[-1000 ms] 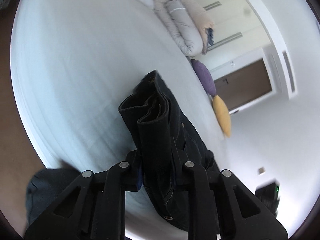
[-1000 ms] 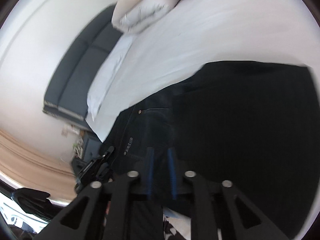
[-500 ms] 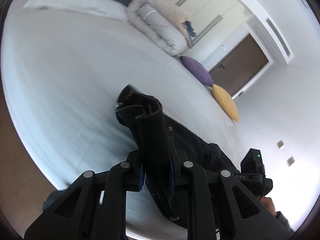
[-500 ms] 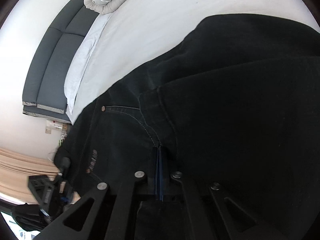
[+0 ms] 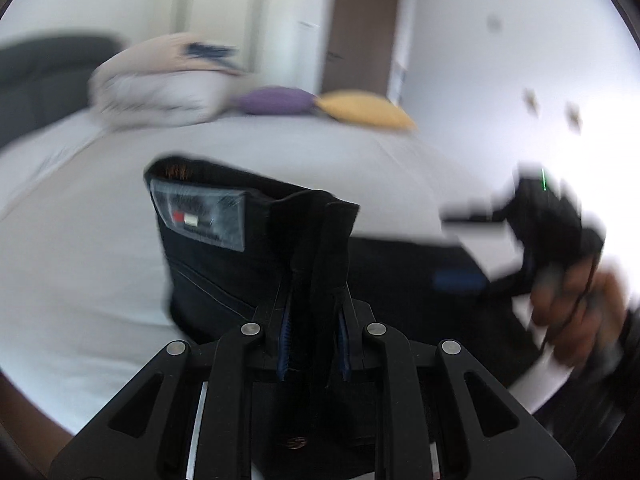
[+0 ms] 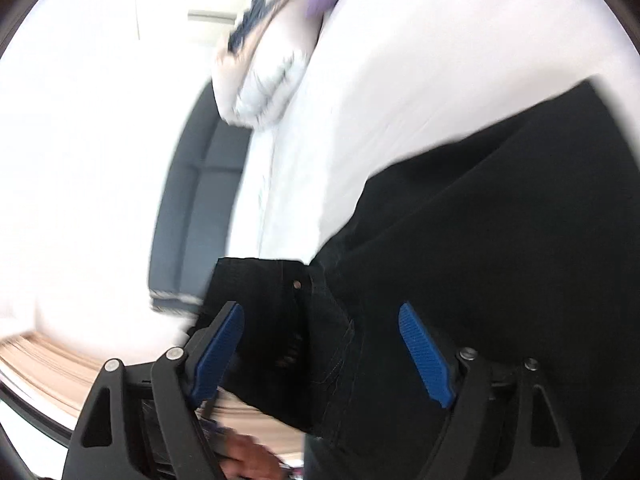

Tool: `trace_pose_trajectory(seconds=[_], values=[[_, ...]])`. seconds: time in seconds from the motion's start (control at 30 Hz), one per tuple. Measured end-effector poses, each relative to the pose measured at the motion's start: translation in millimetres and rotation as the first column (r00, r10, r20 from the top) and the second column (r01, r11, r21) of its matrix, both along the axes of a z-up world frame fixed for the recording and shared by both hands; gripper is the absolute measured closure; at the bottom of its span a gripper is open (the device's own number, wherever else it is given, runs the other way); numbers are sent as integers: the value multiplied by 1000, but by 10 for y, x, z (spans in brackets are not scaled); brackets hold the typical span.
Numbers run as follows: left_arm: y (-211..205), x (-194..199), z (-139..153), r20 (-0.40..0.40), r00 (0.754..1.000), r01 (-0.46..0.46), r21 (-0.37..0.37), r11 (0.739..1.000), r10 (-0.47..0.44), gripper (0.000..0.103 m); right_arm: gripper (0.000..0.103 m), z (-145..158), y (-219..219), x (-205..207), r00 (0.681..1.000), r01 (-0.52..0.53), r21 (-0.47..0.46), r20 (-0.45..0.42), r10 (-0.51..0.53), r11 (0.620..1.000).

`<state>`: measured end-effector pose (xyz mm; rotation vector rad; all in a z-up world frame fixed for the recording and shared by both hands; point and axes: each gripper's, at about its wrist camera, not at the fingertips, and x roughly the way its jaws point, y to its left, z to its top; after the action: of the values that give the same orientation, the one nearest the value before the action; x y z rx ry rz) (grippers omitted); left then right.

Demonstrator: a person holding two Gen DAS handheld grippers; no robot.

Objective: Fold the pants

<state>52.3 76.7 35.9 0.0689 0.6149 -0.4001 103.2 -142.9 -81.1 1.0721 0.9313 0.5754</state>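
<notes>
Black pants (image 5: pixel 224 248) bunched on a white bed (image 5: pixel 80 264), waistband end lifted and standing up from the sheet, a clear-covered label with a small red and white mark showing on the upright part. Left gripper (image 5: pixel 314 344) clamped narrow on a thick fold of the dark denim, blue pads (image 5: pixel 285 340) pressed against the cloth on both sides, stitching lines visible just left of the grip. Rest of the pants trailing rightward across the mattress toward the right gripper (image 5: pixel 536 232), seen from the left wrist as a black blurred shape with a green light, held in a hand (image 5: pixel 576 308) at the right edge. From the right wrist: right gripper (image 6: pixel 320 344) spread wide, blue pads (image 6: pixel 424 356) well apart, nothing pinched between them; dark pants (image 6: pixel 500 240) lying under and beyond the opening, a small rivet and pocket seam visible between the fingers, a broad flat panel of cloth stretching to the right over the bed (image 6: pixel 400 80). Hard to tell through the blur whether either pad touches the cloth. At the far end of the bed, a rolled pale duvet (image 5: pixel 160 80), a purple cushion (image 5: pixel 276 100) beside it and a yellow cushion (image 5: pixel 364 108) touching the purple one. Dark grey headboard (image 6: pixel 196 208) along the wall behind; brown door (image 5: pixel 360 32) beyond the cushions.
</notes>
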Motion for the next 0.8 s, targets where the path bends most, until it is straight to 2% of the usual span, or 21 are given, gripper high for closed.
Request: trace_pose_trajectory(seconds=[0.03,0.1,0.17,0.27,0.4,0.53,0.63,0.67,0.7,0.73,0.8], values=[[-281,-32,-102,-3,999,46,62,997,-46,86,20,-21,-100,-31,1000,10,-8,-10,-10,1000],[-596,-63,-325,-33,995,101,134,986,-97,86,19,-101,-229,-108,999,10,-21,-38,-11,1000],[-846,-114,-524,-77,989,138,182,974,-126,86,20,-181,-256,-169,999,-11,-2,-46,11,1000],[-1041,-214,-616,-63,987,161,249,955,-150,86,20,-199,-213,-198,999,-34,-31,-31,33,999],[-1149,-297,-528,-15,988,151,268,951,-153,86,20,-185,-77,-26,996,-79,-74,-54,75,994],[-1209,-414,-486,6,985,164,267,949,-172,86,20,-168,56,67,985,-168,-66,-63,164,984],[-1164,-588,-496,20,979,185,316,931,-201,86,22,-199,139,102,982,-180,-53,-67,176,982],[-1197,-634,-506,24,976,195,330,924,-215,86,31,-200,151,114,982,-181,-47,-65,178,982],[-1210,-672,-513,27,974,204,341,918,-226,86,44,-193,176,135,982,-183,-54,-65,180,982],[-1278,-727,-526,35,969,217,361,907,-246,86,51,-204,178,146,981,-188,-77,-74,182,979],[-1339,-769,-546,36,962,236,376,896,-269,86,78,-245,81,114,981,-182,-140,-96,170,973]])
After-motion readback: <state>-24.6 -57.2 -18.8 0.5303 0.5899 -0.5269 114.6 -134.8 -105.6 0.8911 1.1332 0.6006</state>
